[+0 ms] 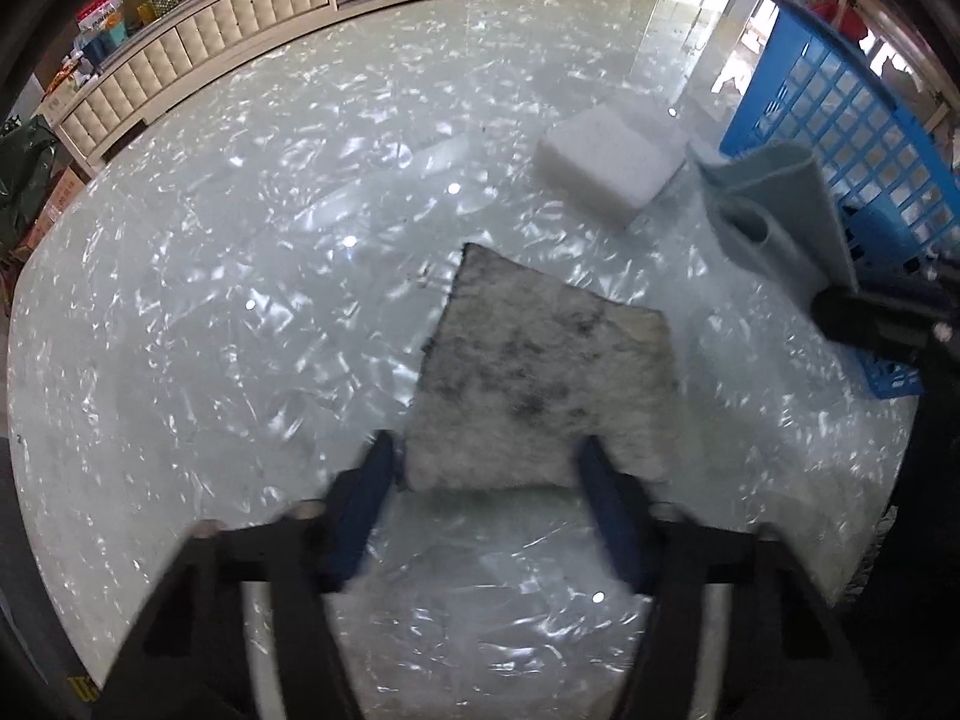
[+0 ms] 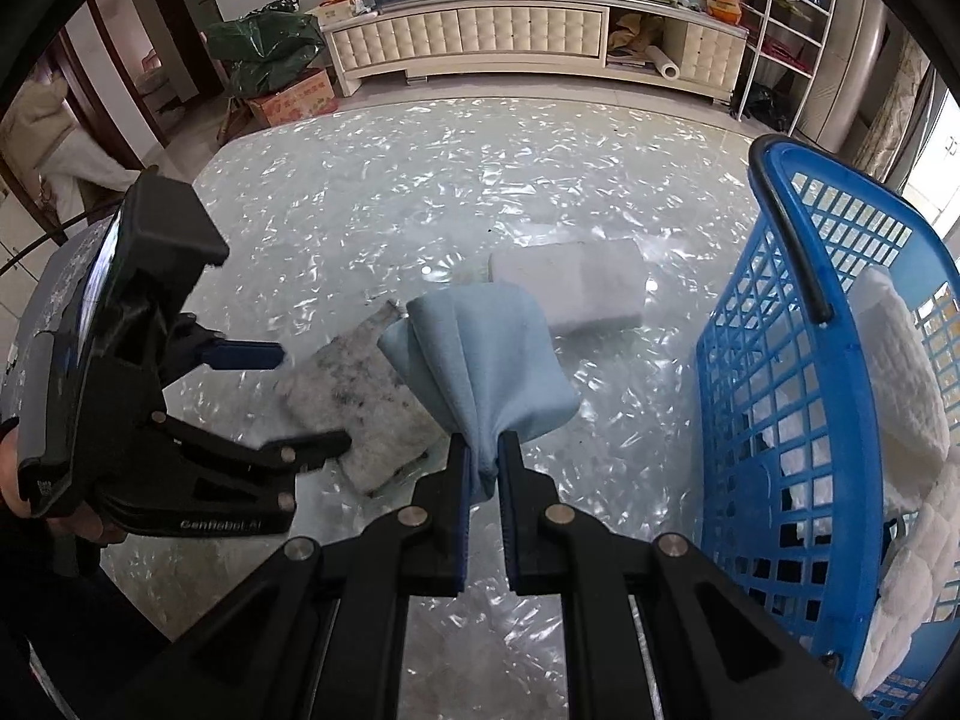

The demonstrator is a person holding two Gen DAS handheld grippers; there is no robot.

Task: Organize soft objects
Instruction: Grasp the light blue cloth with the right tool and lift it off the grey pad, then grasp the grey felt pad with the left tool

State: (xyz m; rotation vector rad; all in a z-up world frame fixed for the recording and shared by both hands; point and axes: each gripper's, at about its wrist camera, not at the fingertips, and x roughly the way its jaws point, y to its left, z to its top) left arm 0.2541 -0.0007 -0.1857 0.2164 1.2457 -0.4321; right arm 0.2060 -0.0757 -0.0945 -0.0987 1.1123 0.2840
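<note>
Cloth, light blue, bunched and pinched at its lower end between the closed fingers of the right hand-held gripper, centre of the right wrist view; it hangs clear above the desk. Same cloth shows at the right of the left wrist view, just in front of the blue basket. Basket sits at the right of the frame with white quilted padding already inside, so the lifted cloth is probably headed there next — judgement only.

Left hand-held gripper is spread wide, fingers straddling the near edge of a grey stained pad lying flat on the desk at lower centre of the left wrist view. Not closed on it yet; looks lined up for a pinch on that edge. Whether the fingers touch the pad, cannot tell; some motion blur.

White sponge block rests on the desk beyond the pad, upper right of the left wrist view, near the basket, untouched.
</note>
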